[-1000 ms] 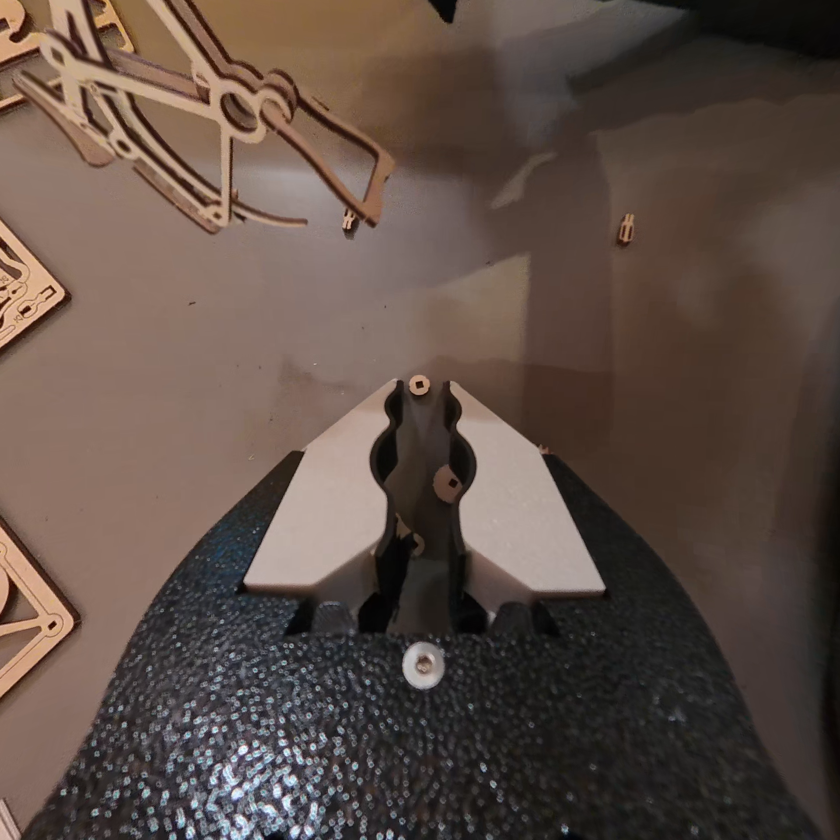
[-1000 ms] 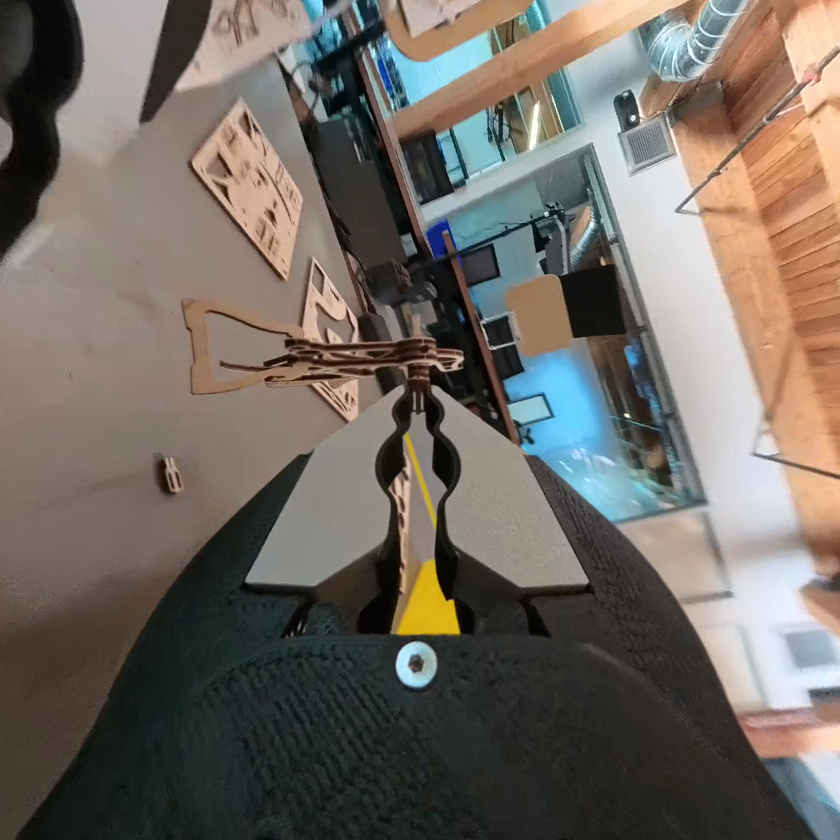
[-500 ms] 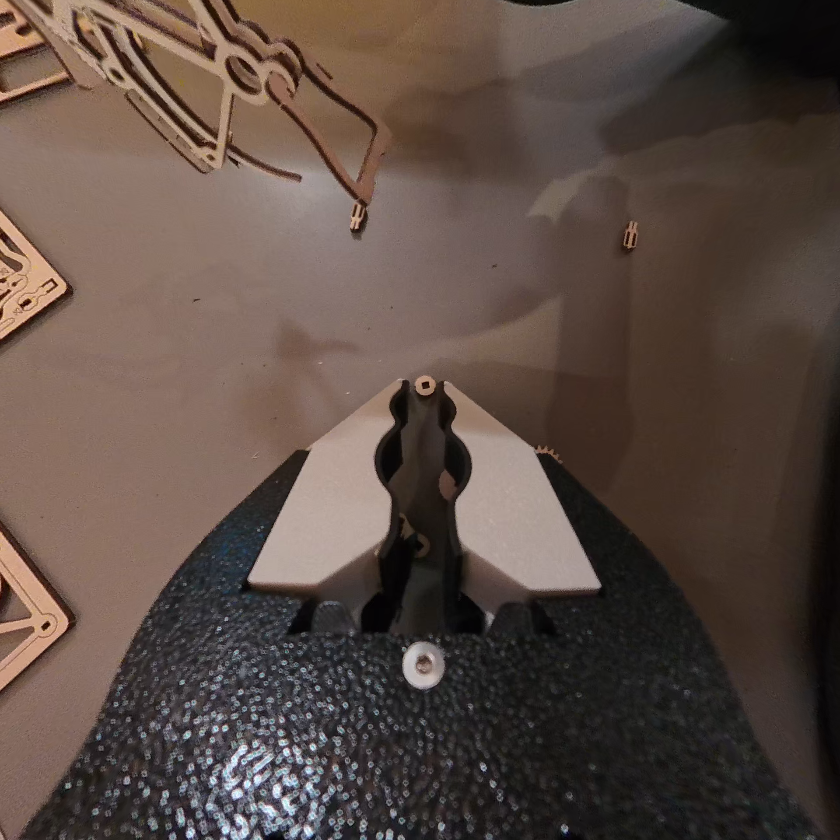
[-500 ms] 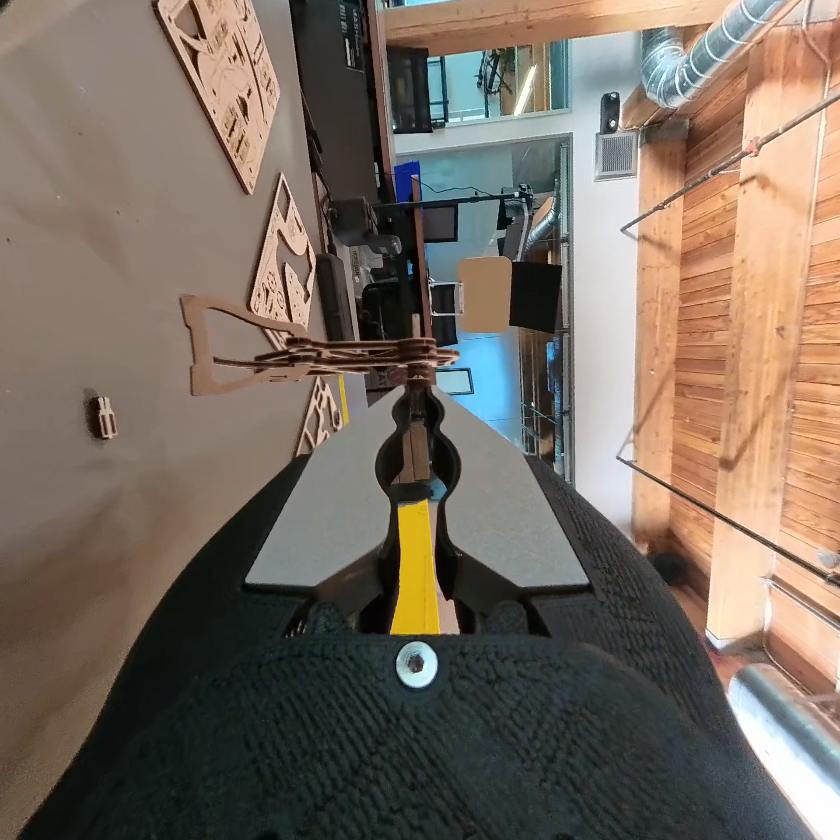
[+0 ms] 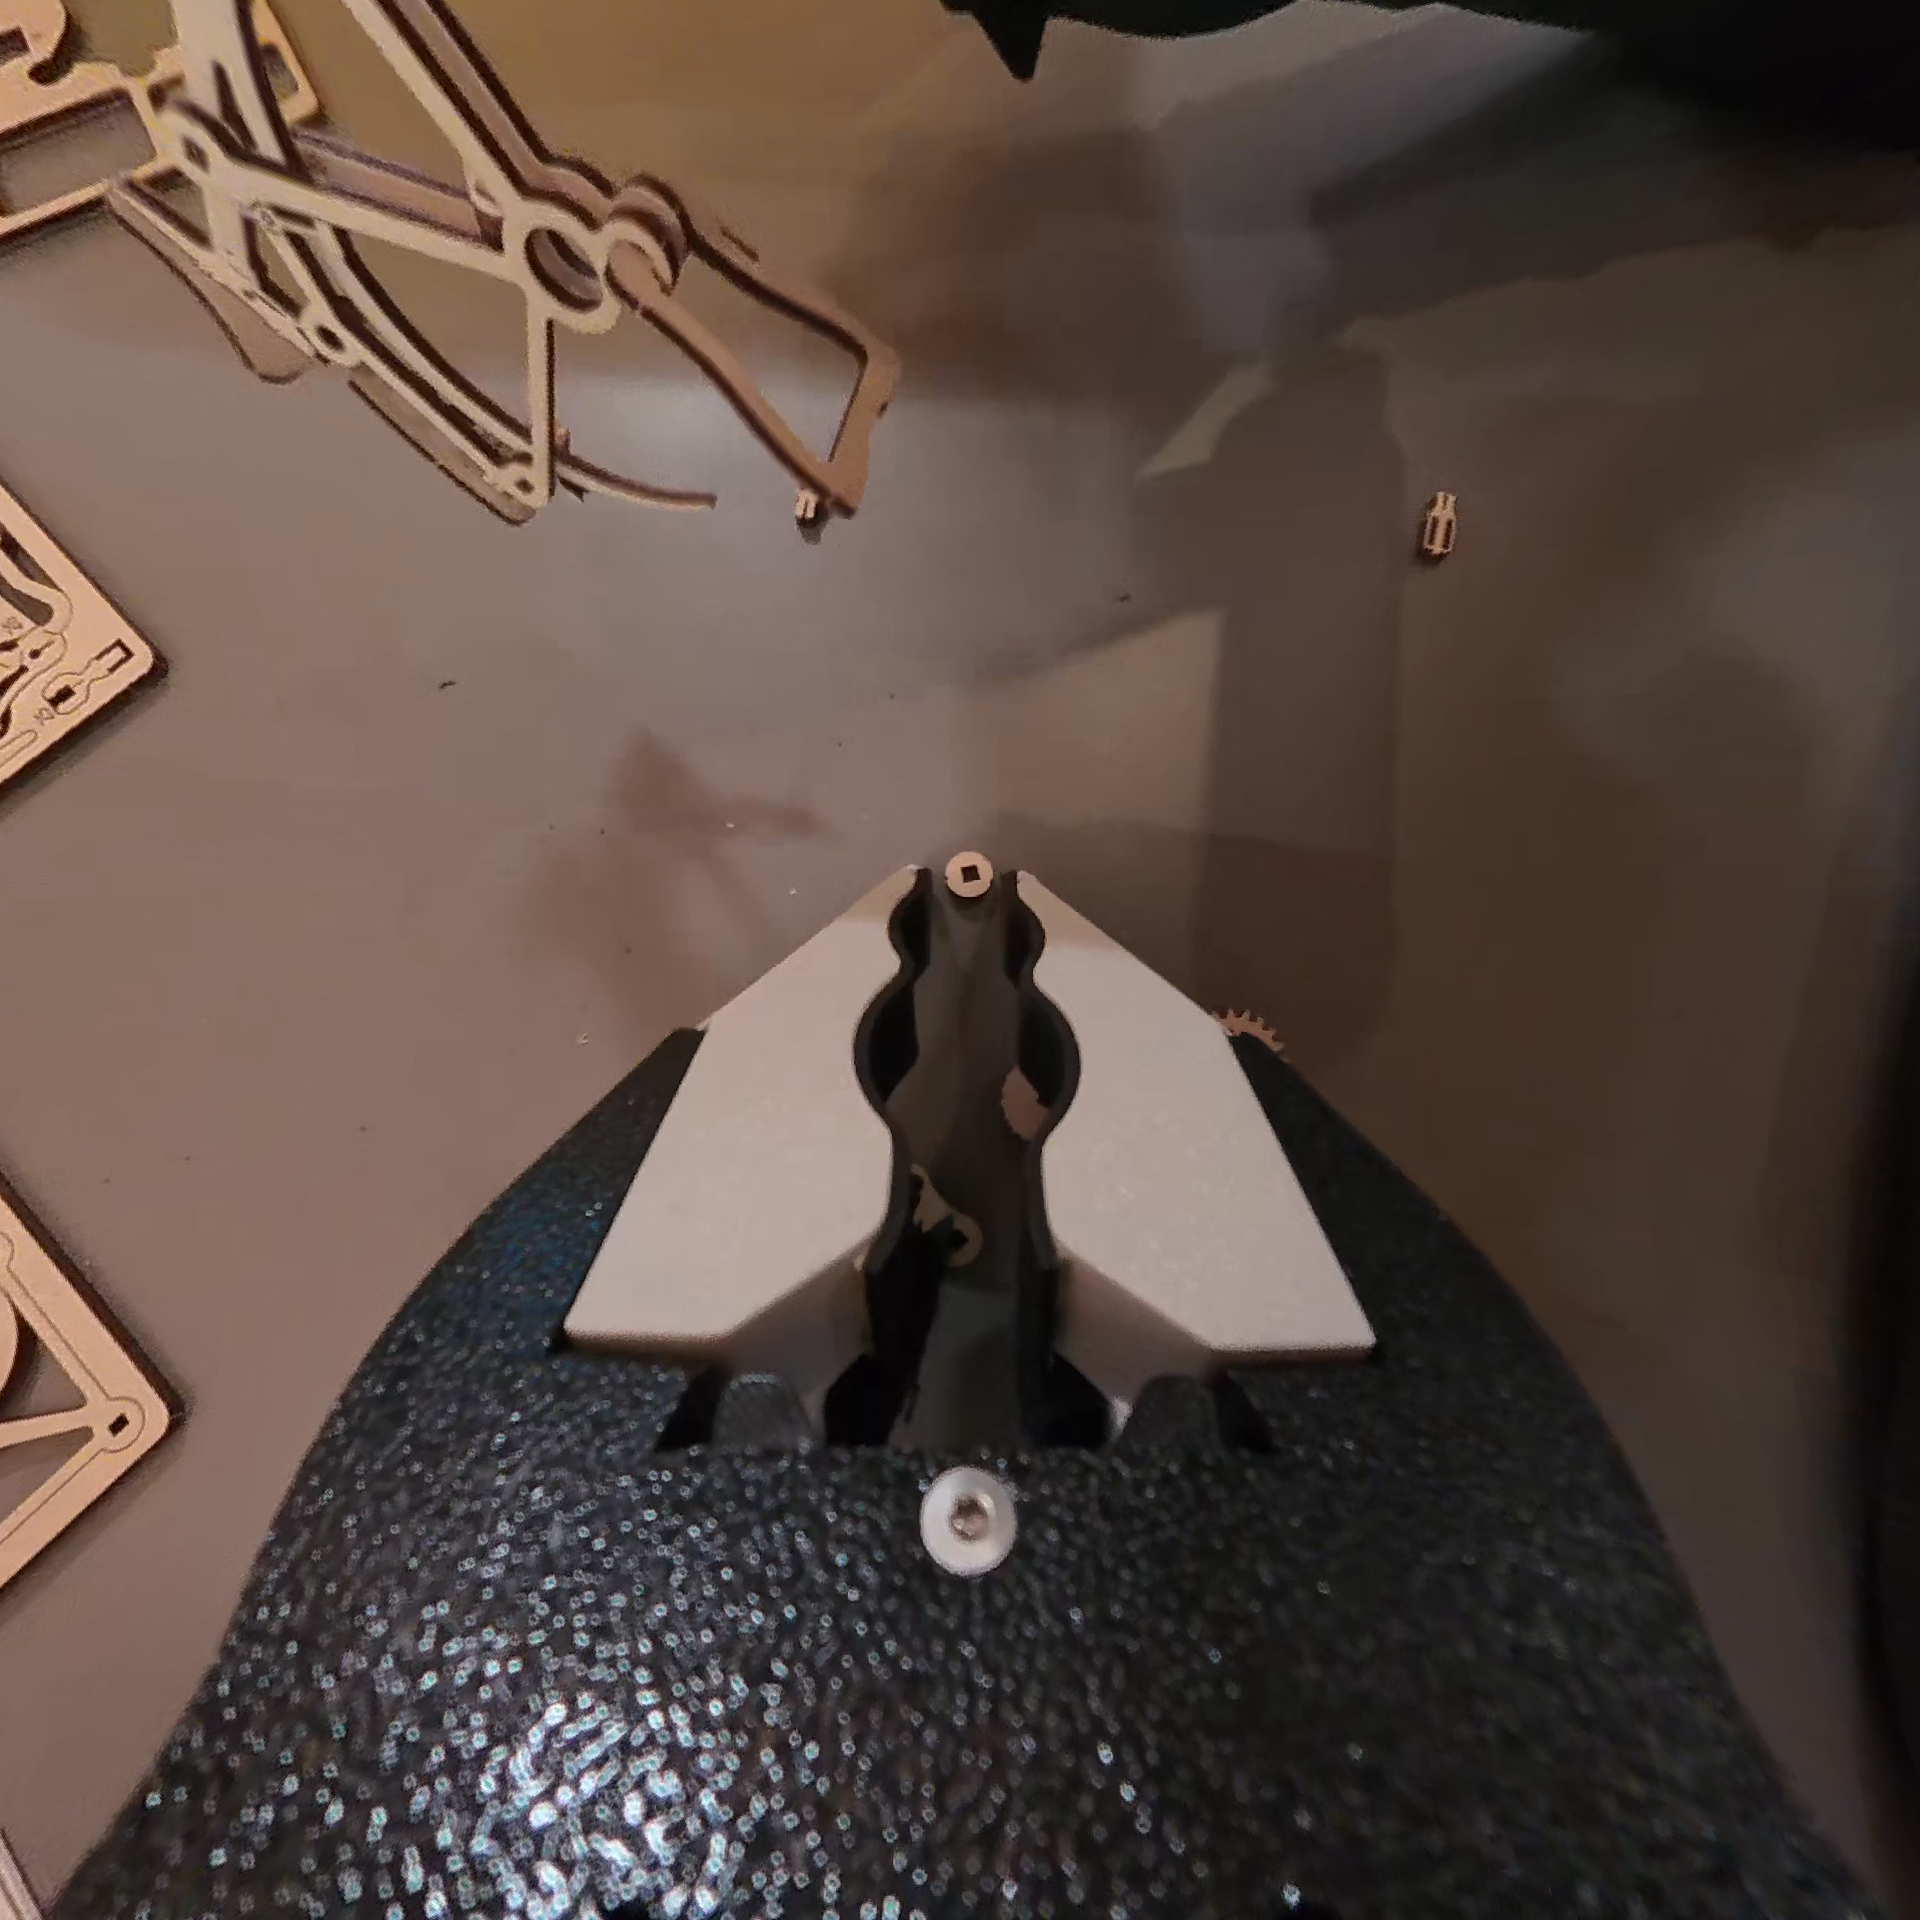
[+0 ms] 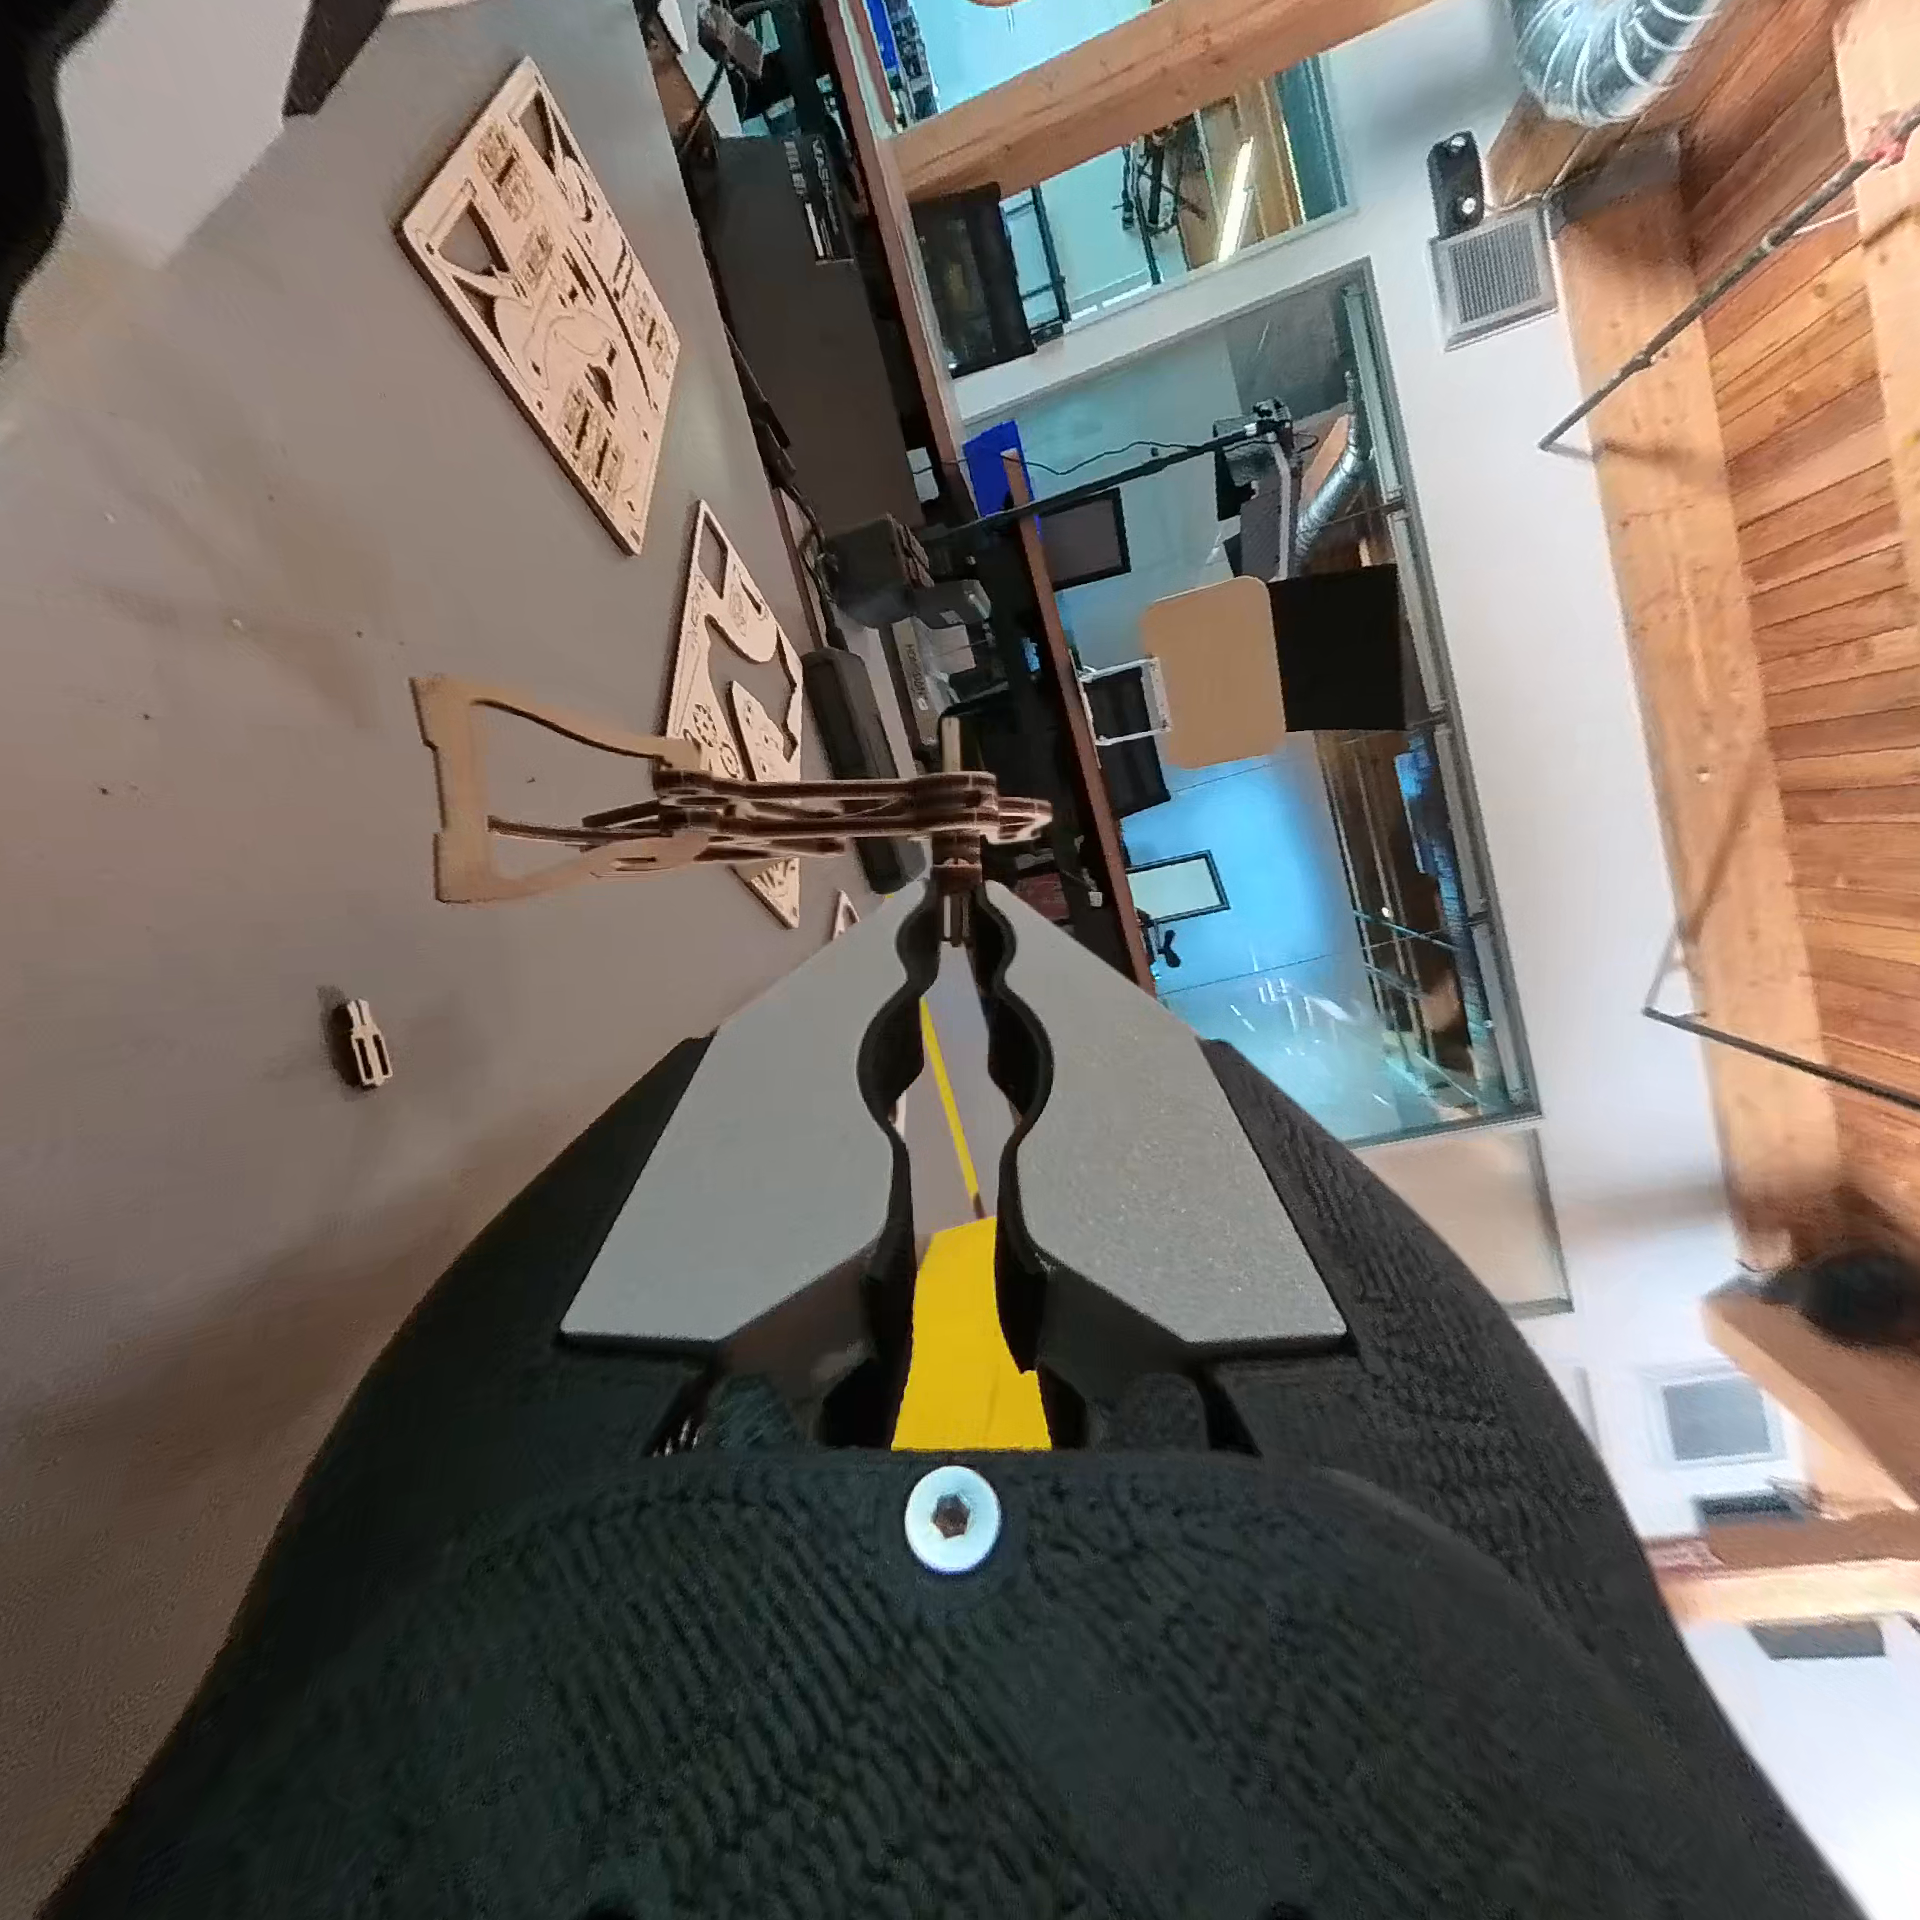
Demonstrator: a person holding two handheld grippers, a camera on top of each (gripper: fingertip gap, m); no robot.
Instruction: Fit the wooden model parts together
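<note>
My left gripper is shut on a small round wooden washer with a square hole, held at the fingertips above the grey table. My right gripper is shut on the wooden frame assembly, gripping a small tab under it and holding it off the table. The same frame assembly hangs in the upper left of the left wrist view. A small wooden connector lies on the table to the right; it also shows in the right wrist view.
Laser-cut wooden part sheets lie at the left table edge and farther back. A small wooden gear peeks out beside my left finger. Another tiny piece sits under the frame's tip. Desks and monitors stand beyond the table. My hands' fingertips stand some 15 cm from each other. The small wooden connector lies some 12 cm from my left tips, 20 cm from my right tips.
The frame assembly swung back right and down in the left wrist view. The right wrist view rolled, tilting the room again. Both grips stayed shut.
</note>
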